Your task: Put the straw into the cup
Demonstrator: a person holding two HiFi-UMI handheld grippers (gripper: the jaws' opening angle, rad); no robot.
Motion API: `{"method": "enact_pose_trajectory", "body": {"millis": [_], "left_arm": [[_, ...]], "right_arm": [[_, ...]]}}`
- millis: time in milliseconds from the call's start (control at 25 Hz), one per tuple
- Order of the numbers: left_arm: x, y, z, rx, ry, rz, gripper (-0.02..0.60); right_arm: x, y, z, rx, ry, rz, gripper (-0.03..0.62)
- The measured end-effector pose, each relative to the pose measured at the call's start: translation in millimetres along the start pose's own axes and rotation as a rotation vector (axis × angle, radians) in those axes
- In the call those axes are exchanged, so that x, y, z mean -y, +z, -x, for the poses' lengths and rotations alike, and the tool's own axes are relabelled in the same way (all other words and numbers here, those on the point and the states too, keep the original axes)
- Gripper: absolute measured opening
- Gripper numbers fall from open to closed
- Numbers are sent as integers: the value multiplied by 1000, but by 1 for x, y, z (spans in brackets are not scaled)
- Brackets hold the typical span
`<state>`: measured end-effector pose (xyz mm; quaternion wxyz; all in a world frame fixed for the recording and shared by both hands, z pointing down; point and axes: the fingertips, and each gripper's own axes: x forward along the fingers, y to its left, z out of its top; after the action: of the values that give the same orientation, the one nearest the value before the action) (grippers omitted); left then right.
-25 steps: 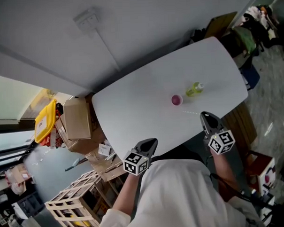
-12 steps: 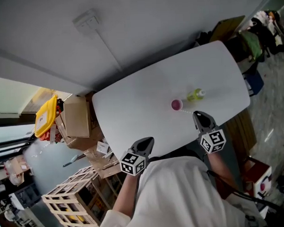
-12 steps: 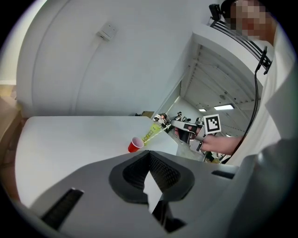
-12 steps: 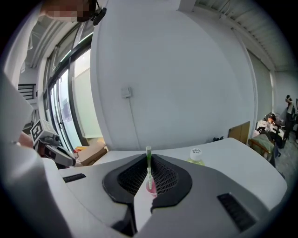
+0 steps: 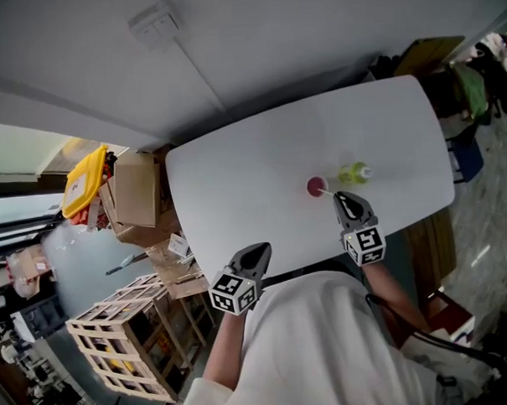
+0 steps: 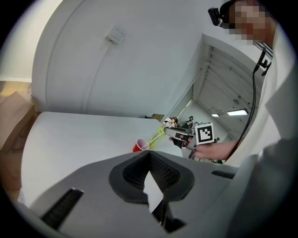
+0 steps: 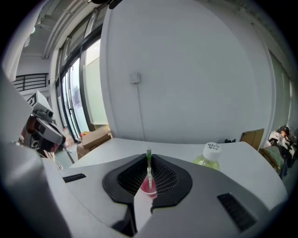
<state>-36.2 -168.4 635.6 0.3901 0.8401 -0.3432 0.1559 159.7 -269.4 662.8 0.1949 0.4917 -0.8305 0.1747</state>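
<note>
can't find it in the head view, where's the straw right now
In the right gripper view the straw is pinched in the right gripper, mid-frame, with the pink cup directly behind it and the bottle to its right.

White table (image 5: pixel 236 181), red cup (image 5: pixel 316 186), green bottle (image 5: pixel 353 174)

The head view looks steeply down on the white rounded worktop (image 5: pixel 260 172). Both gripper views skim low across it; all three share the small red cup (image 5: pixel 316 186).
</note>
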Motion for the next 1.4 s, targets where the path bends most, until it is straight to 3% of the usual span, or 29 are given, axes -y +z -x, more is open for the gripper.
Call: {"method": "enact_pose_trajectory", "body": {"millis": [280,520,1080,1400], "left_arm": [[4,-10,5,10,70,49,2],[10,-12,1,25,97,68,2],[27,-9,-18,48,124,66,2],[34,-15,-15,74,167,72,2]], "right_arm": [[-6,-26,-22,-68,83,20,51],[-9,-24,-28,-74,146,17,52],[9,-1,-3,-10,188,13,52],[18,-9,8,-7,206,36,52]]}}
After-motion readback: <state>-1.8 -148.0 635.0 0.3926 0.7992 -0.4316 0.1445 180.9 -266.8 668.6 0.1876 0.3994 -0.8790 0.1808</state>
